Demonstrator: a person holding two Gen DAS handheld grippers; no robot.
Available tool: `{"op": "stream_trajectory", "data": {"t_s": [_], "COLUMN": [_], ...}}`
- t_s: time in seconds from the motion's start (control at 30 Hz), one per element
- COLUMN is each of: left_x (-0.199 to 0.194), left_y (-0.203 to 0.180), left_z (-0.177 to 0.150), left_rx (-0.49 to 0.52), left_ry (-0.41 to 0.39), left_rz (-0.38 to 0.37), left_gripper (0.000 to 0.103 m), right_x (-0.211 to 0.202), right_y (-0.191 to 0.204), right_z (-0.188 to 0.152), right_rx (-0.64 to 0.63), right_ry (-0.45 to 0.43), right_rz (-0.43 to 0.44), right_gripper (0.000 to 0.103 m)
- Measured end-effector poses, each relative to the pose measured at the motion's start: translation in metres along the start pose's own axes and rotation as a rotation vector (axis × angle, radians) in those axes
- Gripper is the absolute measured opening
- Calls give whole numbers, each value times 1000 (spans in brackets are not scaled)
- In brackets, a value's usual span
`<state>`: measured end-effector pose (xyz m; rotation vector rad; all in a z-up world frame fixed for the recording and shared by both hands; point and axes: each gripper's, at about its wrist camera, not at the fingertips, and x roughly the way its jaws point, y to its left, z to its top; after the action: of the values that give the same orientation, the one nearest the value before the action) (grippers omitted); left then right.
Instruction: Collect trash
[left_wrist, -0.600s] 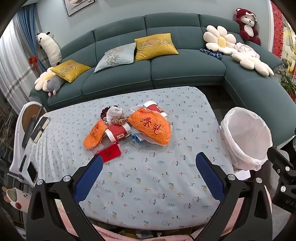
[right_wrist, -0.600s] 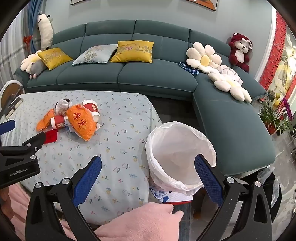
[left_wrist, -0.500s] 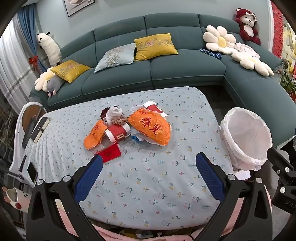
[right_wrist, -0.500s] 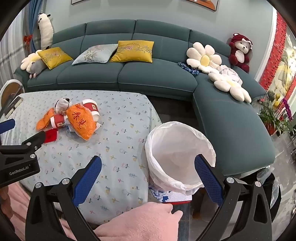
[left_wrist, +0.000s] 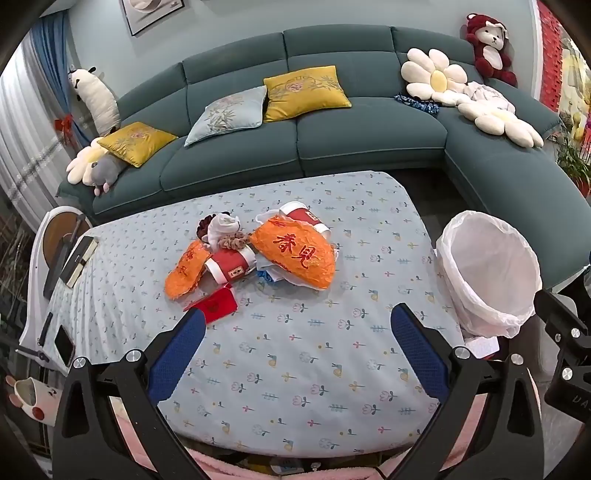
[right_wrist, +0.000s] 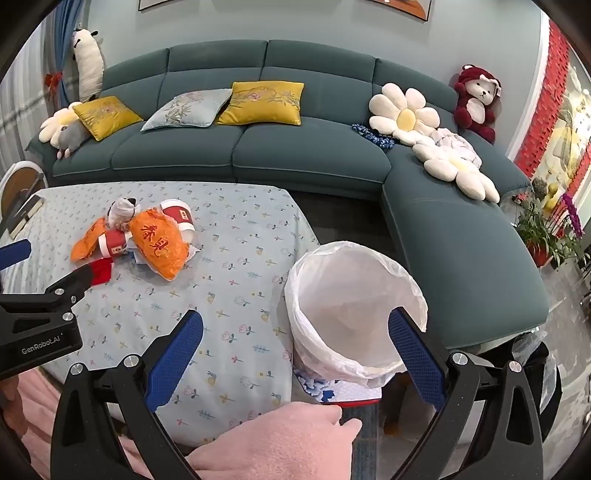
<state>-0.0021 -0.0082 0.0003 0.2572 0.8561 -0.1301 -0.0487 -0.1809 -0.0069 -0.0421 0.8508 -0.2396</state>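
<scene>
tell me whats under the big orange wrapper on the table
White paper and a blue scrap poke out from beneath the big orange wrapper, and a red paper cup lies at its far edge. Anything beneath its middle is hidden.

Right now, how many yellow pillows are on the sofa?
2. One yellow pillow leans against the back of the sofa near its middle, beside a pale blue pillow. The other yellow pillow lies at the left end, by the stuffed toys.
</scene>
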Motion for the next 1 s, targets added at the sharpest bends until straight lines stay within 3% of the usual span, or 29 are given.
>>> {"op": "stream_trajectory", "data": {"t_s": [1.0], "left_x": [-6], "left_y": [-7], "left_z": [0], "left_rx": [24], "left_ry": [-28], "left_rz": [0], "left_gripper": [96], "right_x": [-1], "right_y": [-3], "right_z": [4], "right_rx": [4], "right_ry": [-2], "right_rz": [-2], "right_gripper": [96]}}
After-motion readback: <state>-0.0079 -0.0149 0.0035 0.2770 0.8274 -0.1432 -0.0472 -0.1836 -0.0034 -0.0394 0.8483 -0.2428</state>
